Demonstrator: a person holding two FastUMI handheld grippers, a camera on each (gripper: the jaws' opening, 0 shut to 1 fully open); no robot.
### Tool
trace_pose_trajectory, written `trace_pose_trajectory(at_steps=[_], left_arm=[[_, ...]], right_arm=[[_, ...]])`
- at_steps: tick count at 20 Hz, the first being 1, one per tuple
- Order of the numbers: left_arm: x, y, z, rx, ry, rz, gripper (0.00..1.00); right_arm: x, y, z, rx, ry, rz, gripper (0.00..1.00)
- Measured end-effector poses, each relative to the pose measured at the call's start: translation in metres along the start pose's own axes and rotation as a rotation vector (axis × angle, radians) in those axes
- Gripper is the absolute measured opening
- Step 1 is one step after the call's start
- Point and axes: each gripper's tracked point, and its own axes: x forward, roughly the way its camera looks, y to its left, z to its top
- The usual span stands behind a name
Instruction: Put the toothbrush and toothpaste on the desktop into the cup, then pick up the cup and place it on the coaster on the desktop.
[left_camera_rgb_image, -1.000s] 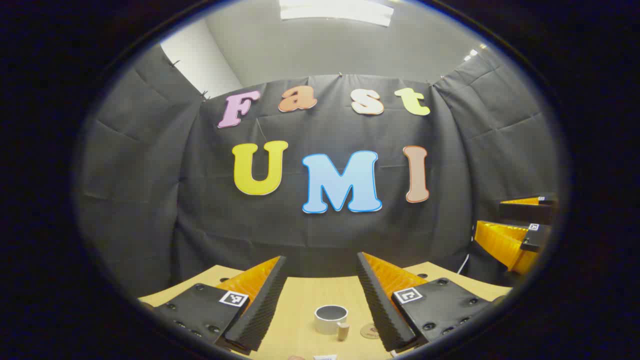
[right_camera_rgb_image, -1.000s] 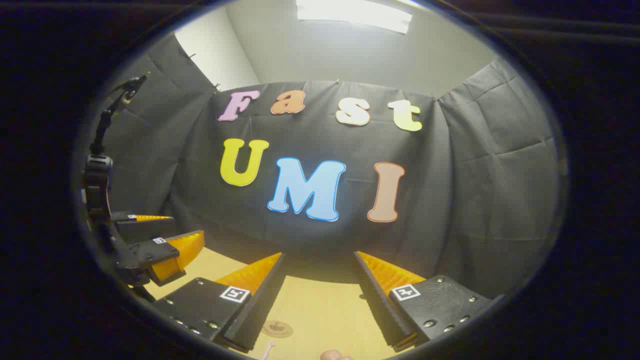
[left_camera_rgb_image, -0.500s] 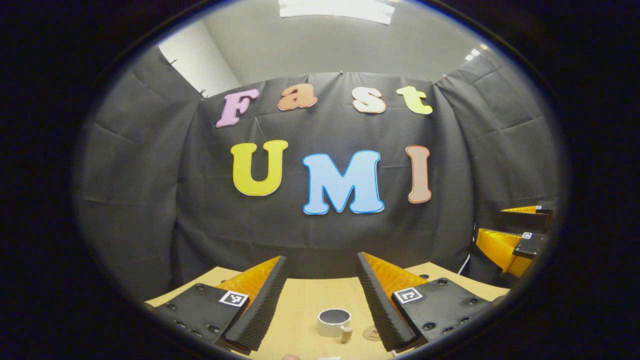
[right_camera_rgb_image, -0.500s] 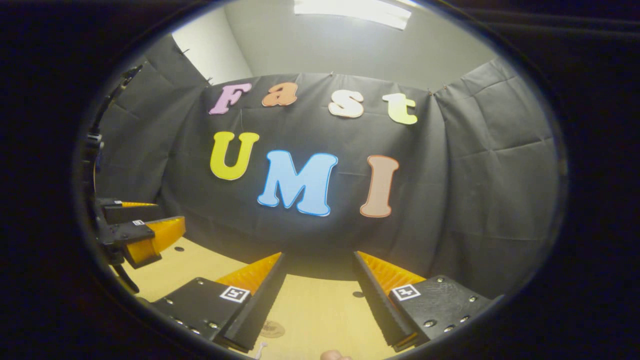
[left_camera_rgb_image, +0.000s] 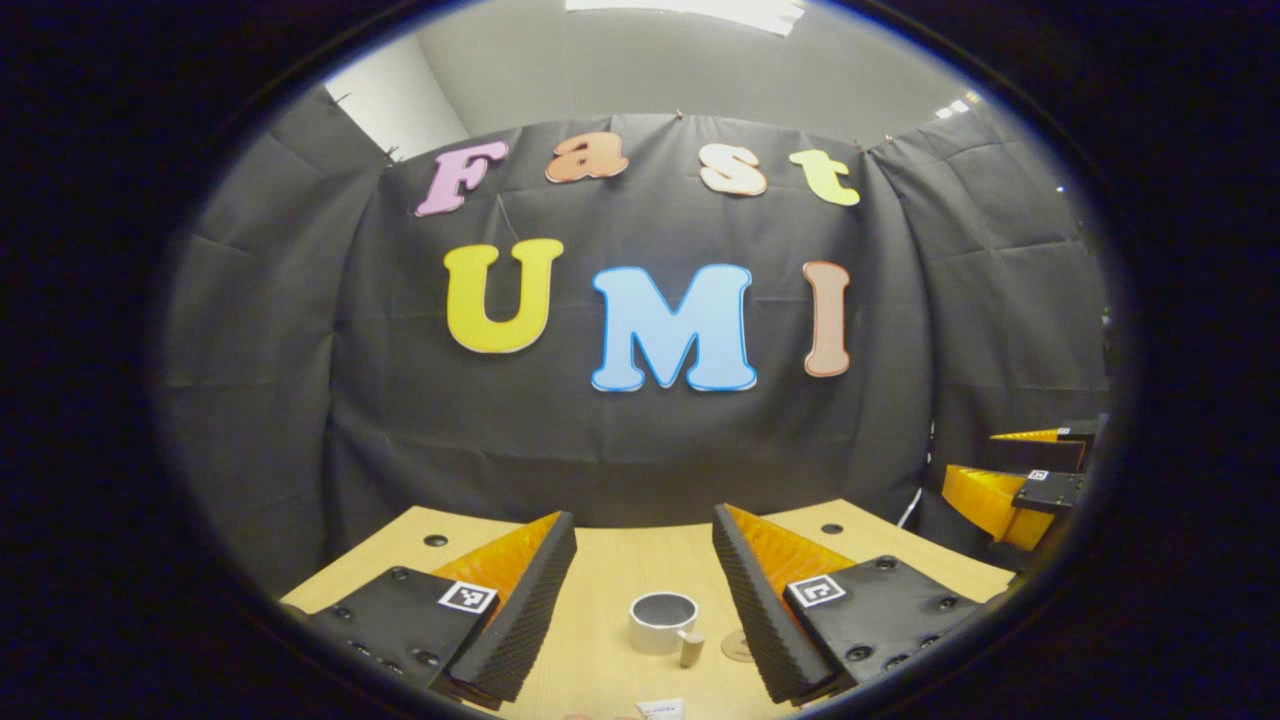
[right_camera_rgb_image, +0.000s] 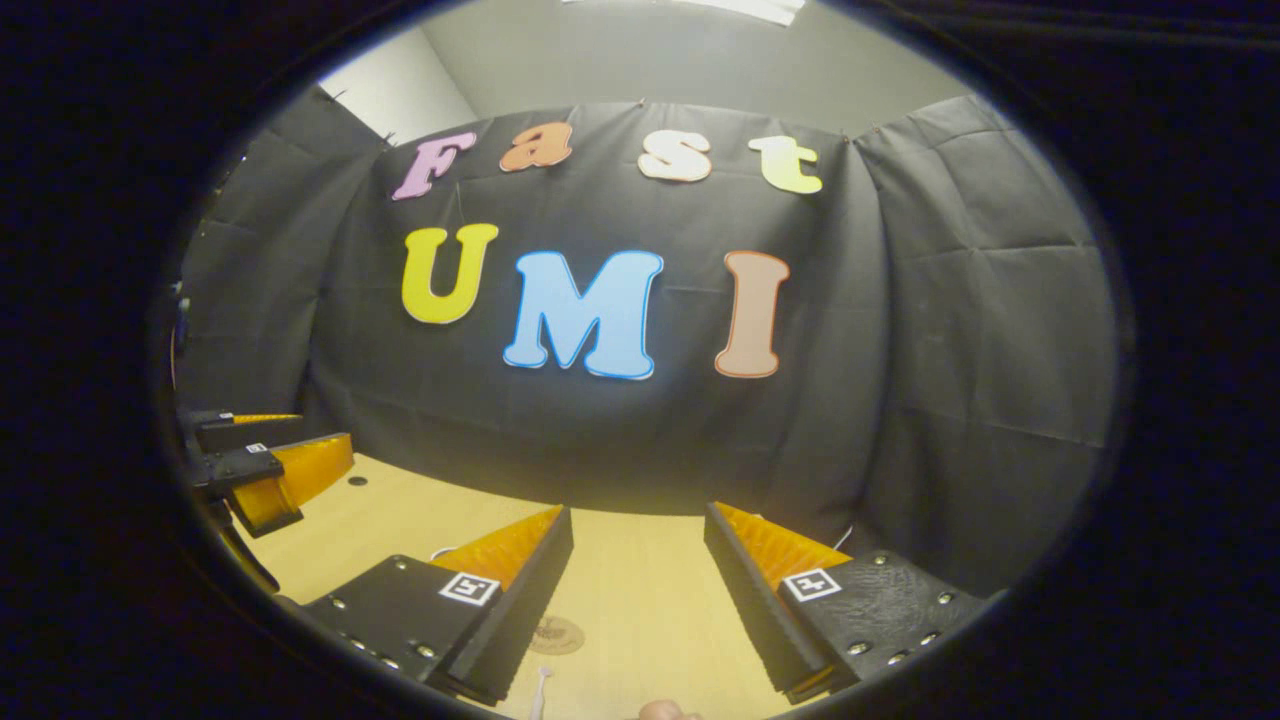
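The cup (left_camera_rgb_image: 662, 622) stands upright on the tabletop (left_camera_rgb_image: 610, 580), mouth open to the ceiling, its stubby handle toward the camera in the left gripper view, framed between the left hand-held gripper (left_camera_rgb_image: 640, 610) fingers. Just right of it the coaster (left_camera_rgb_image: 738, 646) lies flat, half hidden behind a finger; in the right gripper view the coaster (right_camera_rgb_image: 556, 635) shows a round printed emblem, too small to read. A sliver of toothpaste (left_camera_rgb_image: 660, 708) peeks in at the bottom edge, its printing illegible and its long axis impossible to tell. The toothbrush (right_camera_rgb_image: 541, 690) lies near the coaster, only one pale end in sight, running roughly away from the camera.

Left hand-held gripper: jaws spread wide, nothing between them but air, hovering above the tabletop. Right hand-held gripper (right_camera_rgb_image: 638, 600): likewise wide apart, holding nothing. Each finger block carries a small square black-and-white marker. The right hand-held gripper (left_camera_rgb_image: 1020, 480) also appears at the far right edge of the left gripper view.
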Motion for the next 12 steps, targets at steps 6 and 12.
trace_pose_trajectory(at_steps=[6,12], left_arm=[[0.0,-0.009,-0.052,0.02,0.17,-0.057,0.92],[-0.001,-0.016,-0.103,0.037,0.339,-0.075,0.92]], right_arm=[[0.004,0.031,-0.05,0.046,0.196,0.069,0.88],[0.005,0.056,-0.106,0.038,0.412,0.127,0.88]])
